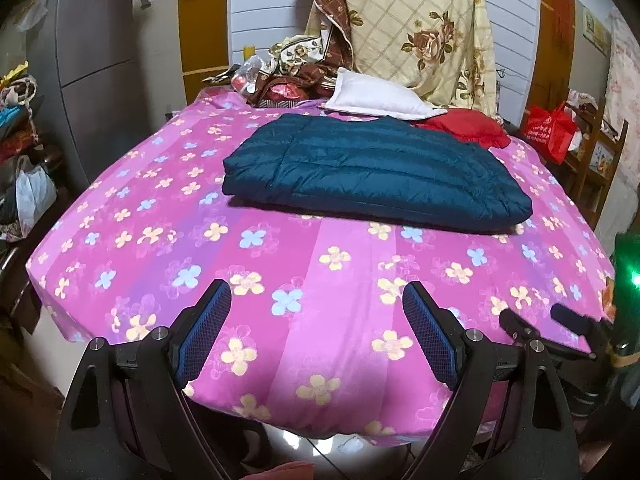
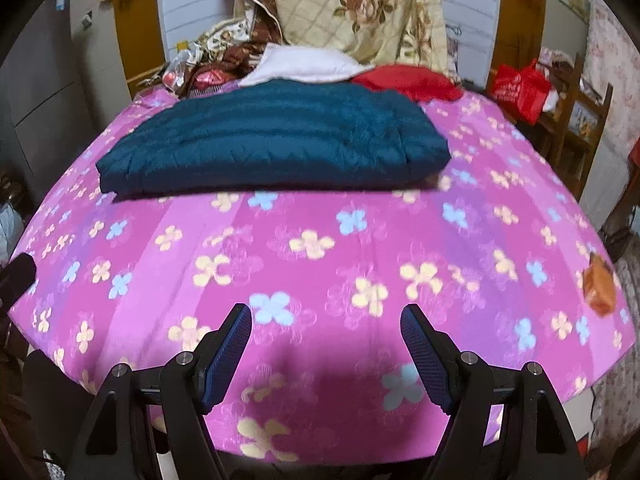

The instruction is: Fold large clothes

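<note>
A dark teal quilted jacket [image 1: 372, 172] lies folded into a flat rectangle on the far half of the bed, also visible in the right wrist view [image 2: 272, 144]. The bed carries a pink flowered sheet [image 1: 304, 280]. My left gripper [image 1: 316, 300] stands open over the near part of the sheet, well short of the jacket, with nothing between its blue pads. My right gripper [image 2: 326, 320] is open too, over the near sheet [image 2: 320, 248], empty. The right gripper's tips [image 1: 532, 320] show at the right edge of the left wrist view.
Behind the jacket lie a white pillow [image 1: 376, 98], a red cloth [image 1: 468, 128] and a heap of floral bedding [image 1: 416, 28] against the headboard. A red bag [image 1: 550, 128] sits on a wooden chair at right. A grey cabinet [image 1: 92, 64] and clutter stand at left.
</note>
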The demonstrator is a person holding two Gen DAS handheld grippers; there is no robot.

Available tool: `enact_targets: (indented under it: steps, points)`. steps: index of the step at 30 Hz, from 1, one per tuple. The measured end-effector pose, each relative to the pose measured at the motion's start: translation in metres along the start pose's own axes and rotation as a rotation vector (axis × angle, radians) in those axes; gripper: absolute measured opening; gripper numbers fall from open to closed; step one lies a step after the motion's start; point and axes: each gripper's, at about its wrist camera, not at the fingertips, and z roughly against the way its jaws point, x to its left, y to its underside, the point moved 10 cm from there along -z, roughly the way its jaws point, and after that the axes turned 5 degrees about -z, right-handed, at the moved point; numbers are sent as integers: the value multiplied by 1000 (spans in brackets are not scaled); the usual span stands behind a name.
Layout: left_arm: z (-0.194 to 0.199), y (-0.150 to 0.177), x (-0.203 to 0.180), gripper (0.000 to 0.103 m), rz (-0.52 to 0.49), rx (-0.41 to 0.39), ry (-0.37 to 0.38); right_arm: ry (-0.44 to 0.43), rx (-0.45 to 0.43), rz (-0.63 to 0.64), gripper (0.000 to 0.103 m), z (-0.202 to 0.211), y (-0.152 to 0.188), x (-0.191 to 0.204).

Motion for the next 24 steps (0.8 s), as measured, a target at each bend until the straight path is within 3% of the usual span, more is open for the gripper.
enact_targets:
  steps: [16, 24]
  points:
    - [17, -5, -16, 88, -39, -53, 15, 47, -174, -4, 75, 36, -16, -16]
    - [8, 0, -19, 88, -24, -4, 55, 43, -159, -18, 75, 33, -14, -19]
